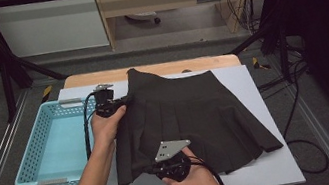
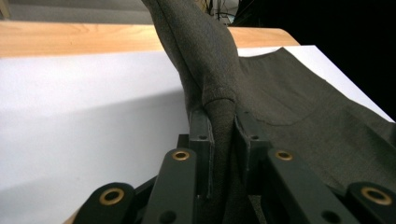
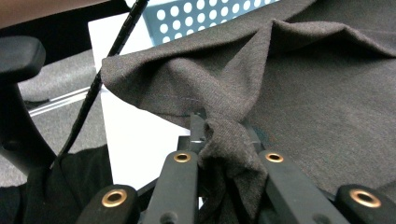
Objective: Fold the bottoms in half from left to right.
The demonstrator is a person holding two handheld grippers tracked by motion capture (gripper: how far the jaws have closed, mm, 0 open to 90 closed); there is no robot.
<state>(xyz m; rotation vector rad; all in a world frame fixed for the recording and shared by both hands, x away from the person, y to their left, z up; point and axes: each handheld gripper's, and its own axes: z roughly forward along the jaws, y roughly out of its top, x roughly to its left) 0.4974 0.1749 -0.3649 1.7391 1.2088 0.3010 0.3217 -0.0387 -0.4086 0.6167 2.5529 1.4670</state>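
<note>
From the high view I see a dark pleated skirt (image 1: 192,118) spread across the white board (image 1: 266,166) that covers the wooden table (image 1: 99,77). Its waistband points toward 11 o'clock and its hem fans out toward 4 o'clock. Off at 9 o'clock from the skirt sits a light blue perforated basket (image 1: 39,144), just beside the cloth's left edge.

My left gripper (image 1: 109,104) is at the skirt's 10 o'clock corner, near the waistband. In the left gripper view its jaws are pressed together on a fold of the dark fabric (image 2: 219,126), and the cloth rises from the pinch in a taut ridge toward 12 o'clock, lifted clear of the white board there. My left hand (image 1: 107,125) wraps the gripper body, with the black cable (image 1: 89,130) trailing down beside the basket.

My right gripper (image 1: 164,166) is at the skirt's 7 o'clock corner, at the hem, with the grey three-cornered plate (image 1: 172,148) on top. In the right gripper view its jaws are clamped on a bunched wad of the hem (image 3: 224,144), and the fabric beyond it drapes in loose folds toward 1 o'clock, with the basket's holed wall (image 3: 205,16) visible at 12 o'clock. My right hand (image 1: 194,178) holds that gripper from 5 o'clock.

The rest of the skirt lies flat on the board between the two held corners and out to 3 o'clock.
</note>
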